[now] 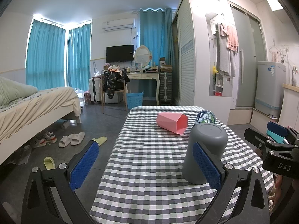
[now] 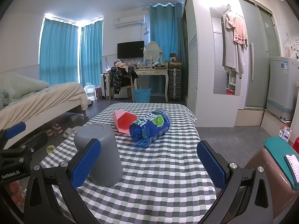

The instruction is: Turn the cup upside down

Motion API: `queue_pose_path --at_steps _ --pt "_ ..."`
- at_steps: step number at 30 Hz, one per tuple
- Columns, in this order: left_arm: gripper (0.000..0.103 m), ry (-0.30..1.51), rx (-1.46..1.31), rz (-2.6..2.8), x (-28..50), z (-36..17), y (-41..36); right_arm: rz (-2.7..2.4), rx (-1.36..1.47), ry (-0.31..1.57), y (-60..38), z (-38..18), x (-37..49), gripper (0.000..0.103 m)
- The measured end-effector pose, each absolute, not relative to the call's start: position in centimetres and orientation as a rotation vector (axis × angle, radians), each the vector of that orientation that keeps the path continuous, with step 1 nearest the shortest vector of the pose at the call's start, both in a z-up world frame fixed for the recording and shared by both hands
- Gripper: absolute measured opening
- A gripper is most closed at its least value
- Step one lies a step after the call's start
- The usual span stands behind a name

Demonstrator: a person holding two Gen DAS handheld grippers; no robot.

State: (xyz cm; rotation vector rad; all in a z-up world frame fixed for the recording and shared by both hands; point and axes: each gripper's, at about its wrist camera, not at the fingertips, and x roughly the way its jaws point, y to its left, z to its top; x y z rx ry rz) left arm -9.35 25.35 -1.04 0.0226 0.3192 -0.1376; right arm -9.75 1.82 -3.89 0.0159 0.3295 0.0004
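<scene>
A grey cup [image 1: 205,153] stands upside down on the checkered table [image 1: 149,177], its closed base up. It also shows in the right wrist view [image 2: 101,153]. My left gripper [image 1: 147,166] is open, and the cup stands just beyond its right pad [image 1: 207,166], outside the gap. My right gripper [image 2: 149,166] is open and empty, and the cup stands just beyond its left pad [image 2: 86,162]. The other gripper shows at the edge of each view.
A pink faceted cup [image 1: 172,122] lies on its side at the table's far middle. A blue bottle [image 2: 151,127] lies beside it. A bed [image 1: 33,104] stands left with slippers [image 1: 72,139] on the floor. A brown bin with a phone [image 2: 280,168] stands at right.
</scene>
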Motion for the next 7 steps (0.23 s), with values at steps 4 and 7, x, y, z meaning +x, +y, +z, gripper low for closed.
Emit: queue_pose_path --at_steps 4,7 --pt "0.103 0.316 0.027 -0.129 -9.41 -1.00 25.46 0.001 0.016 0.332 1.84 -4.00 -9.67 0.103" --pt "0.103 0.299 0.024 -0.118 -9.55 -0.81 25.88 0.000 0.016 0.334 1.84 -4.08 -9.67 0.103"
